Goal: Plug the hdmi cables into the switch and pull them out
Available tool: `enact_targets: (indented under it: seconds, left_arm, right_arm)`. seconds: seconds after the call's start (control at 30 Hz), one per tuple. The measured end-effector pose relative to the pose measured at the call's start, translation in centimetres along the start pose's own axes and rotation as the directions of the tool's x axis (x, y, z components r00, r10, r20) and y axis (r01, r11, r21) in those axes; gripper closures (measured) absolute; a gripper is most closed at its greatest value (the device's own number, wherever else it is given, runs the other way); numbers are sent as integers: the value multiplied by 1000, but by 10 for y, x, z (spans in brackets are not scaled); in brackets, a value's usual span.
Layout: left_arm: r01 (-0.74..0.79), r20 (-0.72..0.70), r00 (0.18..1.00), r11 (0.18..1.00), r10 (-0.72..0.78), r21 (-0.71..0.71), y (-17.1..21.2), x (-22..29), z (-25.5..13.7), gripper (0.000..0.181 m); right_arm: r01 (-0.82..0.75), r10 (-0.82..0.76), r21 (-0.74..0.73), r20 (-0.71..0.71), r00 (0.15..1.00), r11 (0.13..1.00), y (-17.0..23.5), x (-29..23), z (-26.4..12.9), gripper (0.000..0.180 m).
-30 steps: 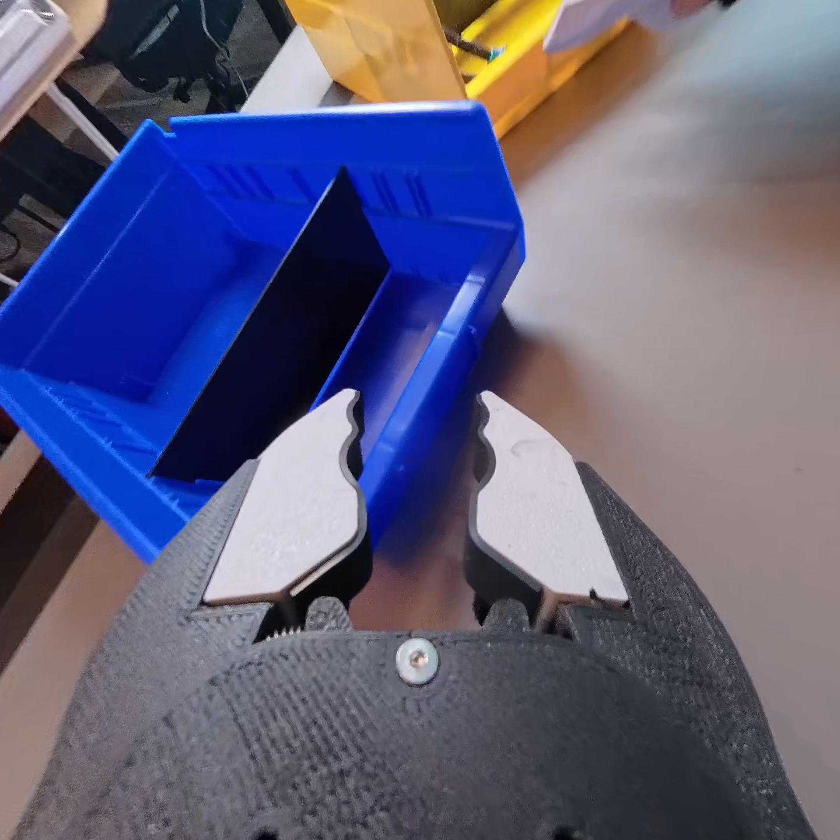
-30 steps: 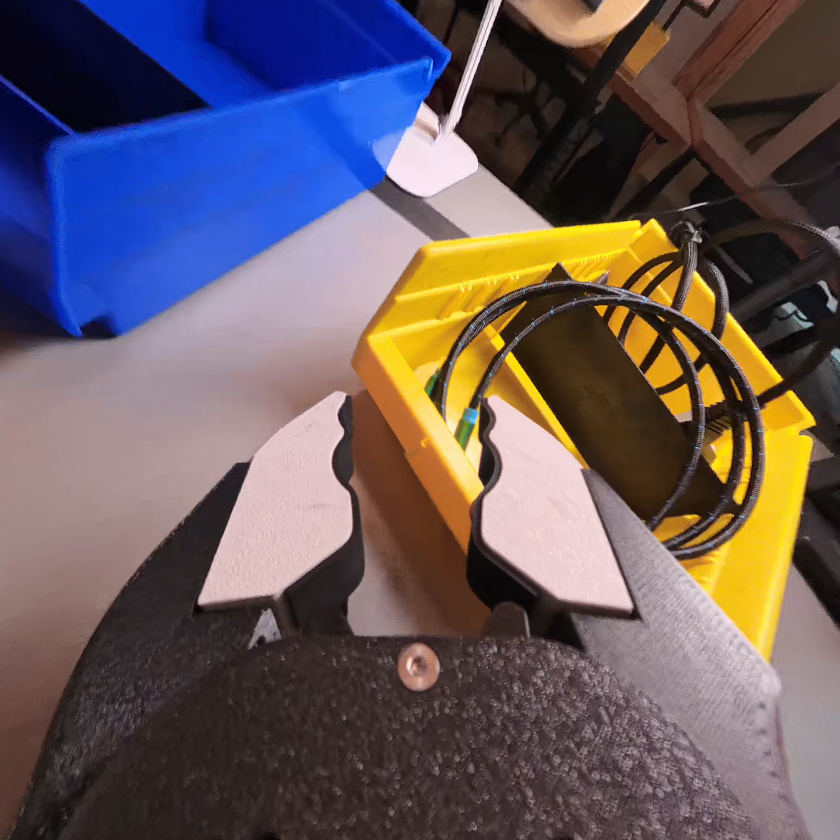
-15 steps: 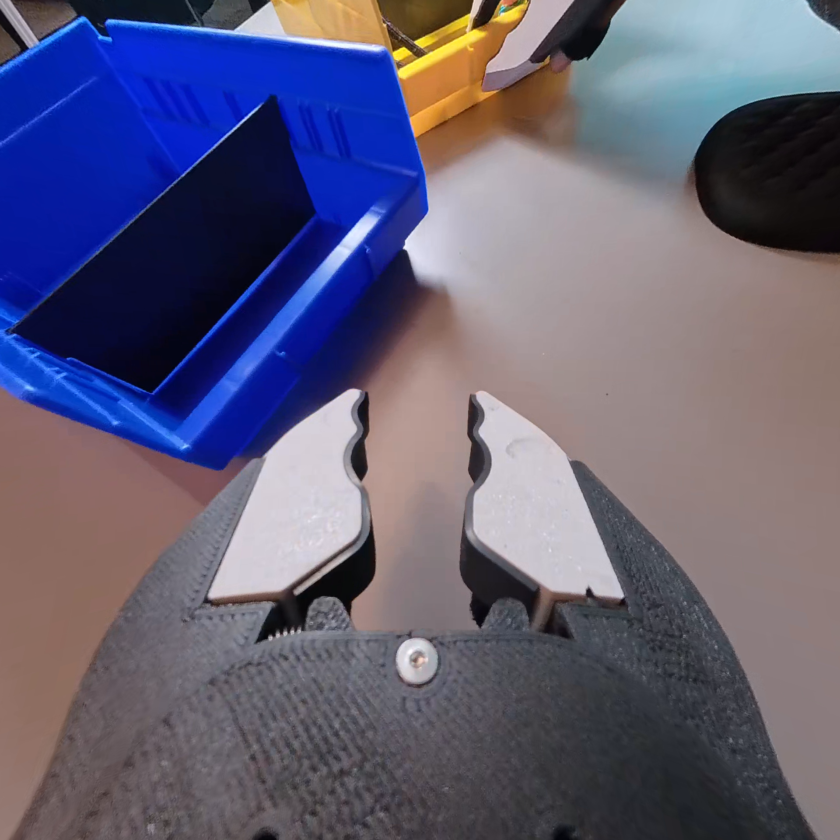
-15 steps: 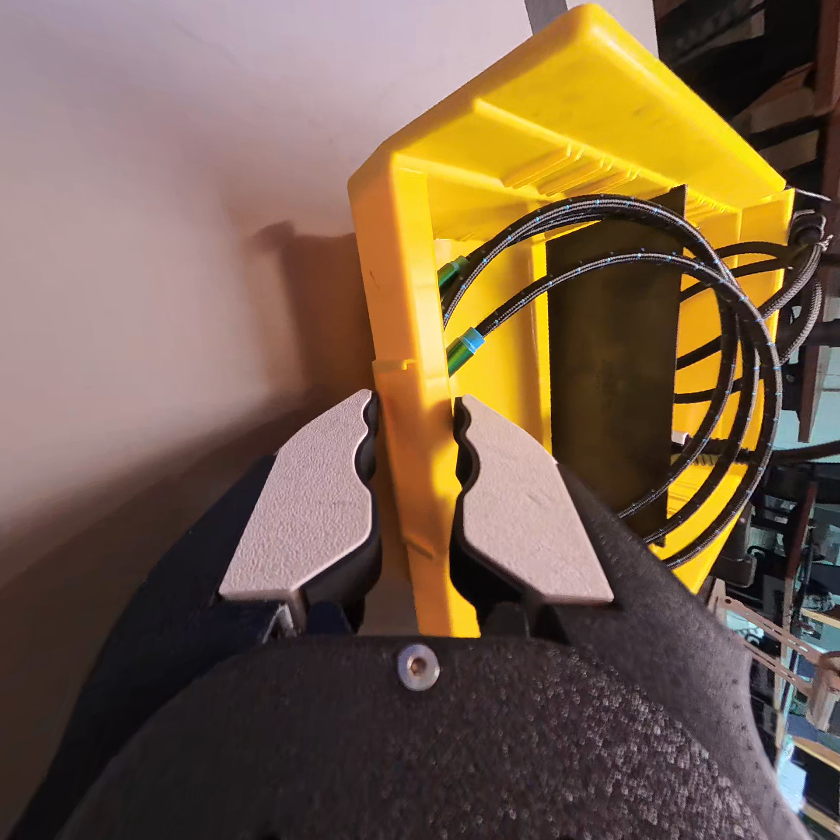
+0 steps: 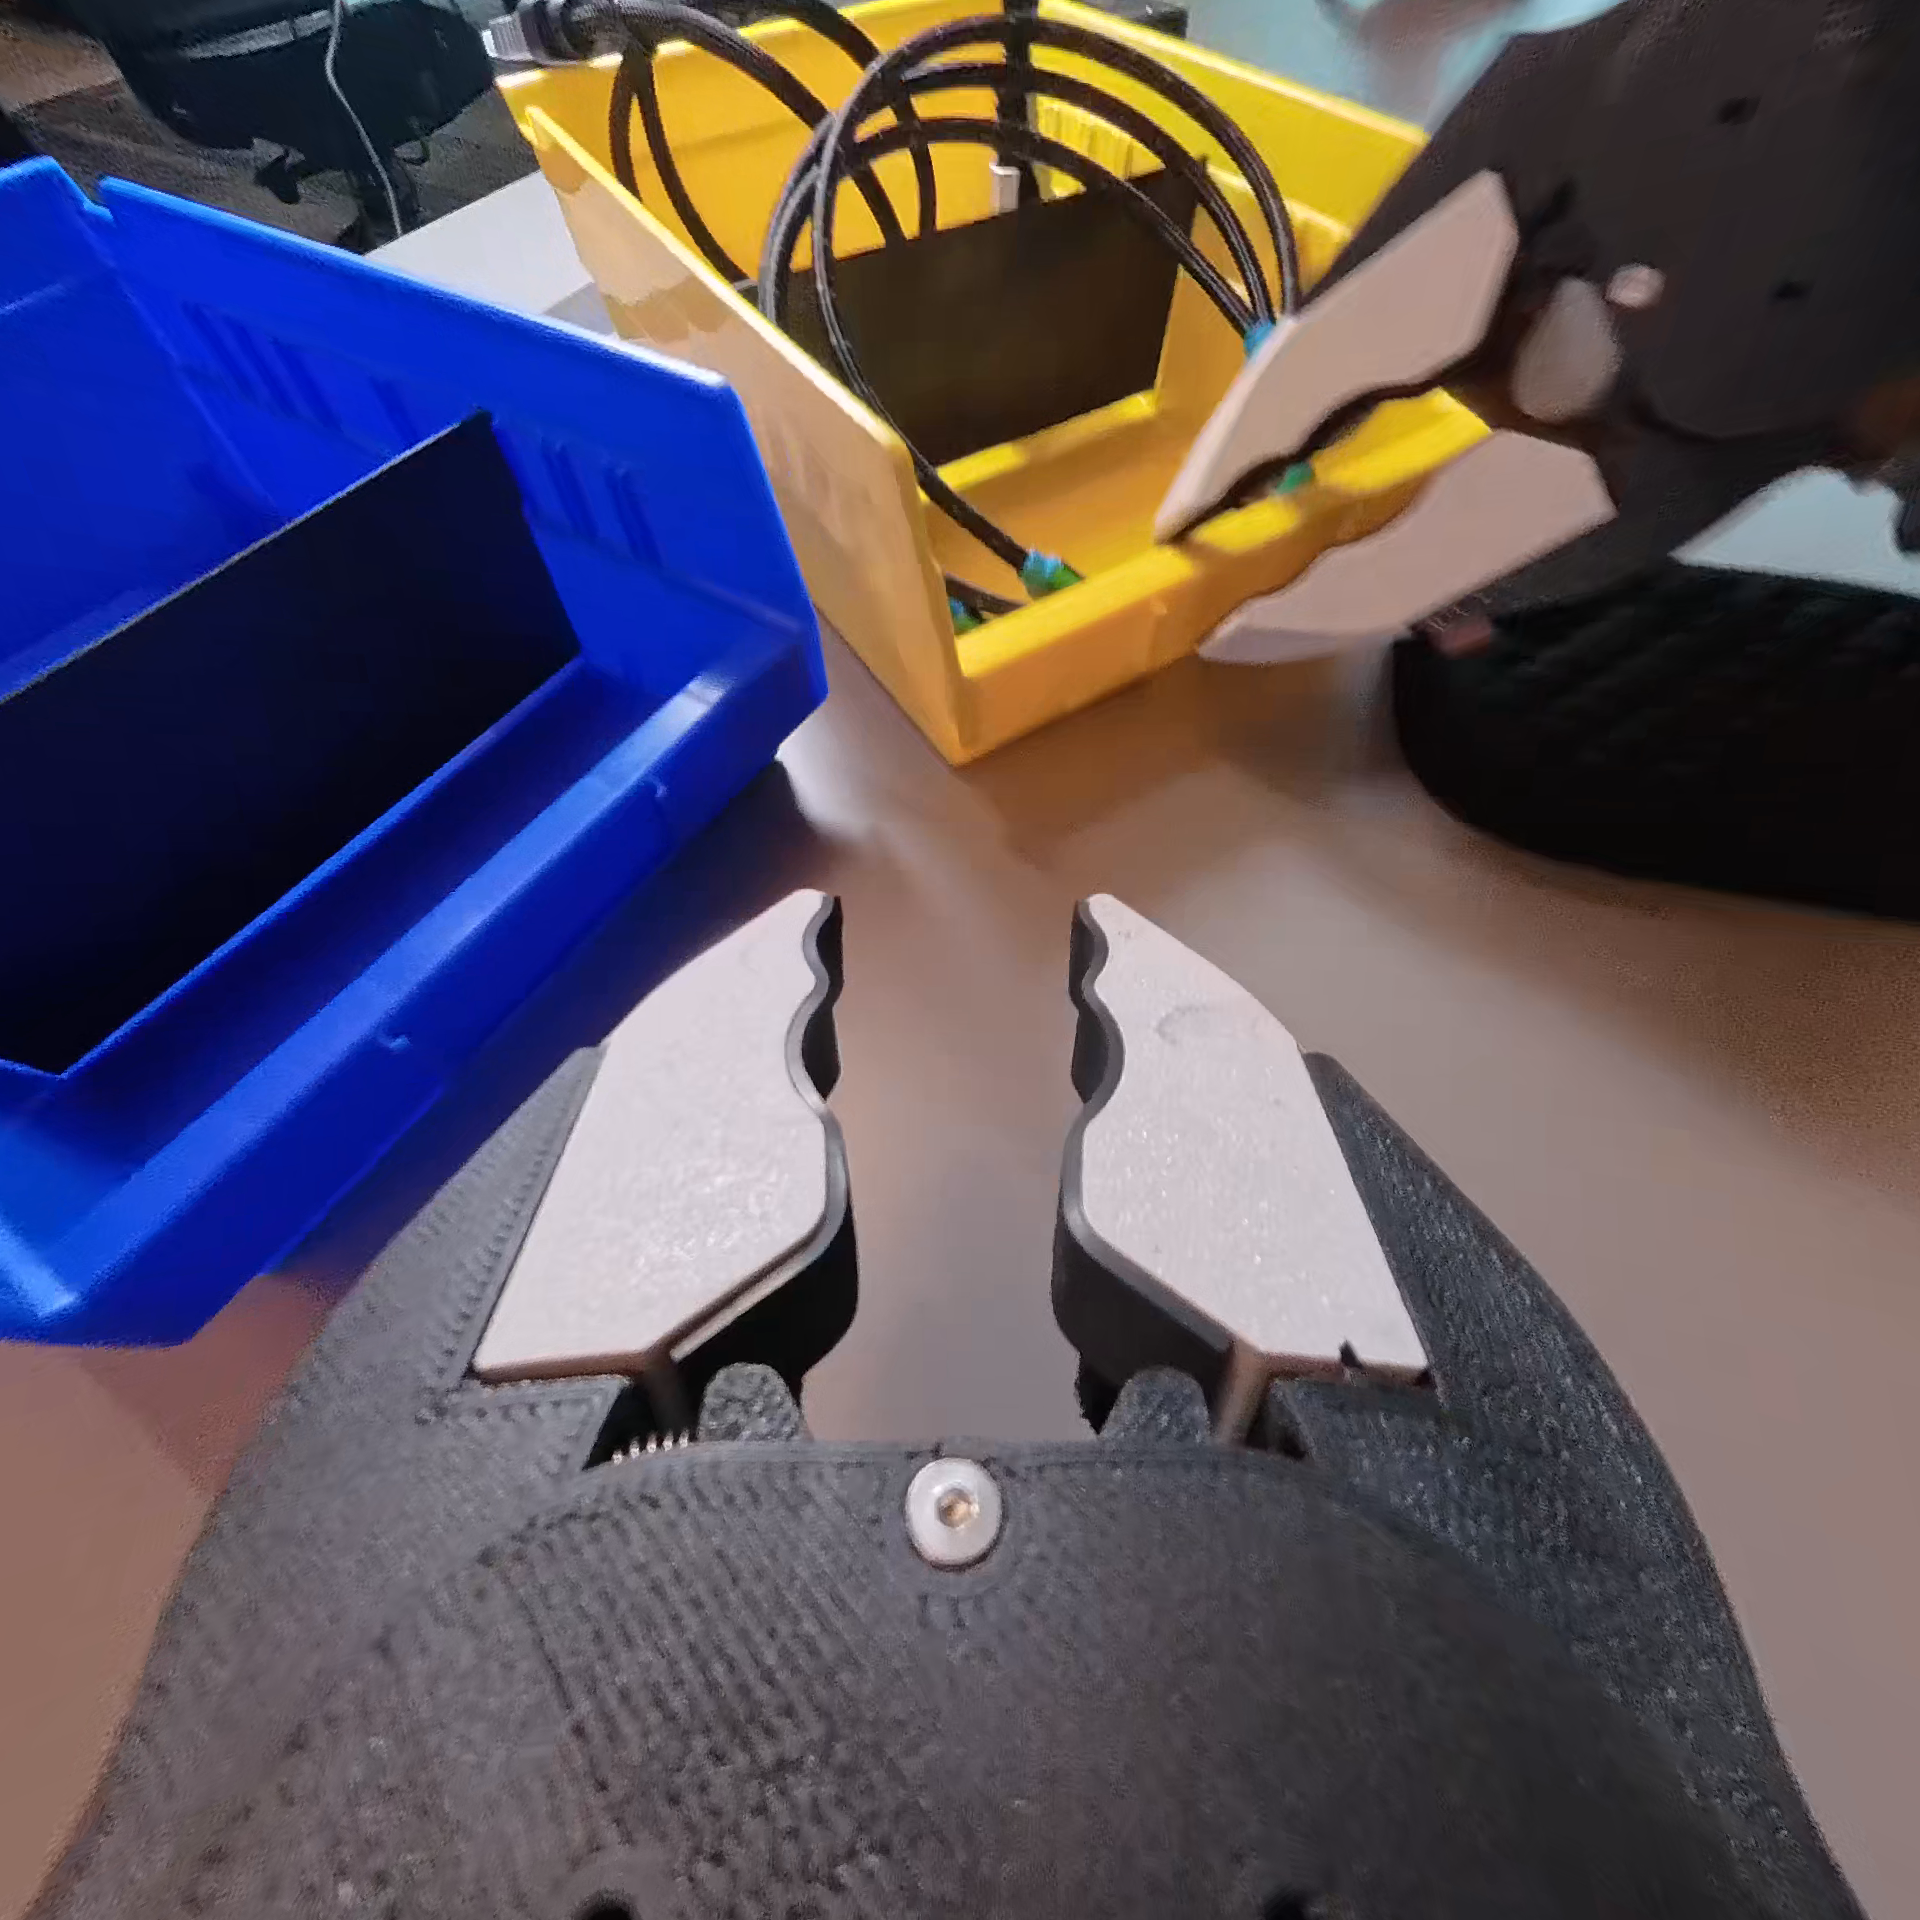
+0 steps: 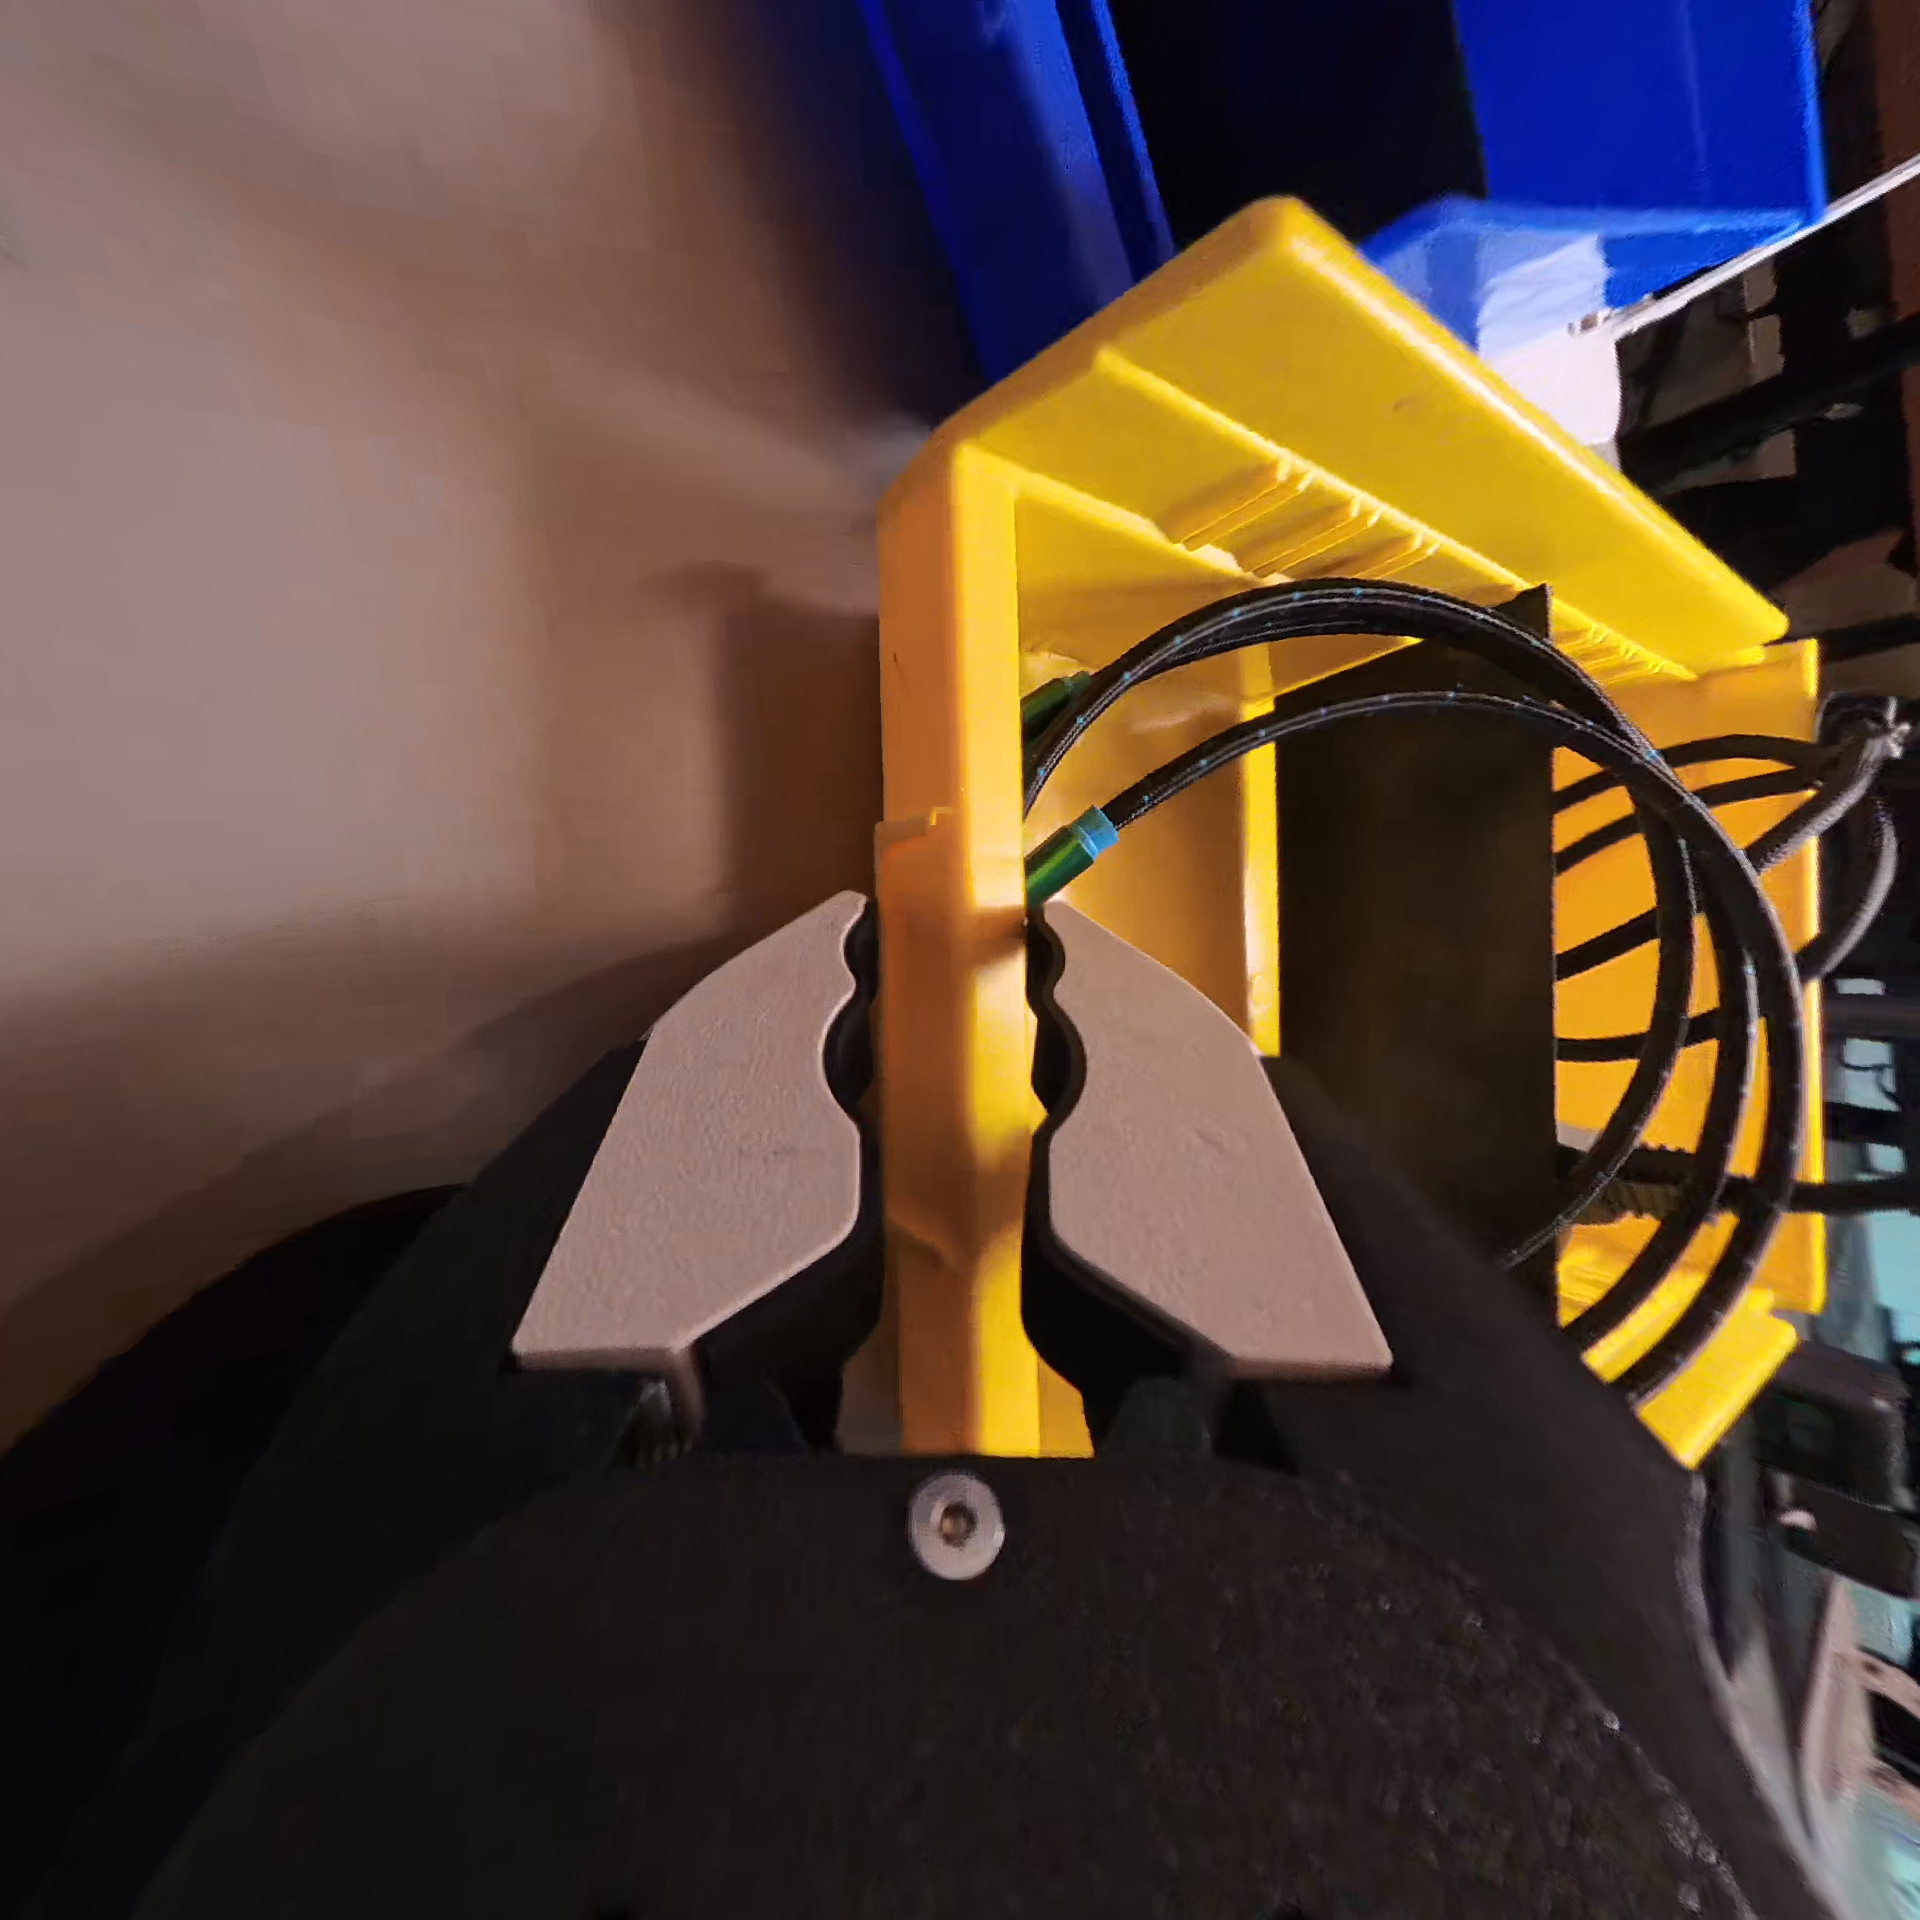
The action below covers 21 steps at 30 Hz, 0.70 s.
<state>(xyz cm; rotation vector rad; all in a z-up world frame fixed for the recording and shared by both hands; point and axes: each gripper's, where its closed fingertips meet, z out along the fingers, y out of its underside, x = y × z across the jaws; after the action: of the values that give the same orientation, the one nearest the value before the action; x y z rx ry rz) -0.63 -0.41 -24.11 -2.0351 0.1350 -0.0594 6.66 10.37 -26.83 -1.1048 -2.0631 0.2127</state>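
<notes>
Black braided cables point(image 5: 935, 114) with green connector ends point(image 5: 1044, 569) lie coiled in a yellow bin point(image 5: 831, 457) with a dark divider. My left gripper point(image 5: 951, 925) is open and empty, low over the brown table, in front of the two bins. My right gripper point(image 6: 951, 935) is shut on the yellow bin's front wall point(image 6: 956, 727). It also shows in the left wrist view point(image 5: 1184, 587), clamped on that wall at the upper right. One cable's green end point(image 6: 1060, 857) lies just beyond its right finger. No switch shows in either view.
A blue bin point(image 5: 468, 883) with a dark divider stands left of the yellow bin, close to it; it also shows in the right wrist view point(image 6: 1018, 156). A black padded object point(image 5: 1662, 748) lies on the table at the right. Bare table point(image 5: 1351, 1091) lies ahead of my left gripper.
My right gripper has closed on the yellow bin's front wall and the bin now sits nearer the blue bin. My left gripper has swung right, away from the blue bin, still open.
</notes>
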Motion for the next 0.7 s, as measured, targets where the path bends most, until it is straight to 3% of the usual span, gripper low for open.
enact_targets:
  seconds: [0.2,0.37,0.53,0.7]
  left_arm:
    - [135,51,989,990,-138,50,-26,-1,47,126]
    - [239,107,962,964,-251,115,-36,-16,82,120]
    - [255,136,952,956,-274,144,-42,-22,98,126]
    - [229,180,949,959,-259,169,-46,-25,103,135]
  right_arm:
    - [-233,253,187,-93,963,954,-9,7,-63,149]
    - [-482,557,288,-321,765,828,47,55,-104,138]
    - [-657,729,317,-248,638,684,76,61,-84,129]
    - [-711,779,322,-216,588,625,82,61,-68,136]
